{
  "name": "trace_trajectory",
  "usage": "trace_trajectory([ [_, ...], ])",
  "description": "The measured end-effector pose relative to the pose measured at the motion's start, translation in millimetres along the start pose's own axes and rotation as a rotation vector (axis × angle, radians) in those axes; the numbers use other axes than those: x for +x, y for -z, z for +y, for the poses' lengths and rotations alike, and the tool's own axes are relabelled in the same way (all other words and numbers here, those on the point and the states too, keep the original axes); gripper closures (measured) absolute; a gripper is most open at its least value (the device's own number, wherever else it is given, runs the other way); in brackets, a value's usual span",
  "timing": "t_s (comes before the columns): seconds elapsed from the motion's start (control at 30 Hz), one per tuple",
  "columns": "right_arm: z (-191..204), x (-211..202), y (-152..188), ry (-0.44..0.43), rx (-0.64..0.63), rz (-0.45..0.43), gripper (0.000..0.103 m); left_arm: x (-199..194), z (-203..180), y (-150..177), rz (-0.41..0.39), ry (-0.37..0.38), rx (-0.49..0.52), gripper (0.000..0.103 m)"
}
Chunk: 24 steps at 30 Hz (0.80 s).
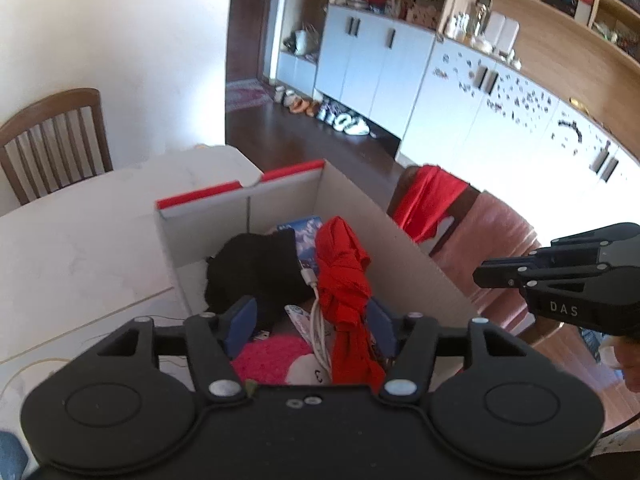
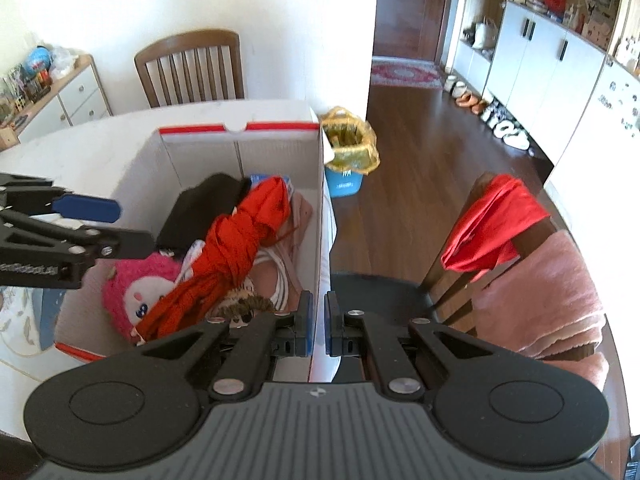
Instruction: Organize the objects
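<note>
An open cardboard box [image 1: 400,236] [image 2: 140,160] stands on the white table. It holds a red cloth [image 1: 344,280] [image 2: 236,236], a black garment [image 1: 256,268] [image 2: 200,208], a pink plush toy [image 1: 272,356] [image 2: 136,288], a white cable [image 1: 316,320] and a blue packet [image 1: 306,236]. My left gripper [image 1: 312,326] hangs open over the box, with the red cloth lying between its pads, not pinched. My right gripper [image 2: 316,326] is nearly shut on the box's right wall [image 2: 323,216], one pad on each side.
A chair [image 2: 540,280] with a pink cushion and a red garment [image 2: 492,224] stands right of the table. A bin [image 2: 348,152] with a yellow bag stands on the floor behind the box. Another wooden chair [image 2: 192,68] stands at the table's far side.
</note>
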State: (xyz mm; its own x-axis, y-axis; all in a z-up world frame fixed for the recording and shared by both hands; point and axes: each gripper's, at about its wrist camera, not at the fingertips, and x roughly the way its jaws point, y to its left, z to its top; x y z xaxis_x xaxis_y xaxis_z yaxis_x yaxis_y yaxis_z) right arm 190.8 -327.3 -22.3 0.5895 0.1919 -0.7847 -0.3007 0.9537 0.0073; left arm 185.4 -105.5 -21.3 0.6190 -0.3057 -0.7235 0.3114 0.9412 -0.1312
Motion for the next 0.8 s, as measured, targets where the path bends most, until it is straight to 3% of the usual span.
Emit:
trace_trajectory([
  [0.63,21,-49,8,-0.161,-0.047,-0.184,0.097,-62,-14,35,-0.127,-0.122,-0.058,0.012],
  [0.7,22,-53,11,-0.171,-0.047,-0.197,0.096,-67,-14,39,-0.136,-0.118,-0.074,0.008],
  [0.8,24,-60,17,-0.178,-0.045,-0.219,0.085,-72,-15,45,-0.146,-0.115,-0.098,0.007],
])
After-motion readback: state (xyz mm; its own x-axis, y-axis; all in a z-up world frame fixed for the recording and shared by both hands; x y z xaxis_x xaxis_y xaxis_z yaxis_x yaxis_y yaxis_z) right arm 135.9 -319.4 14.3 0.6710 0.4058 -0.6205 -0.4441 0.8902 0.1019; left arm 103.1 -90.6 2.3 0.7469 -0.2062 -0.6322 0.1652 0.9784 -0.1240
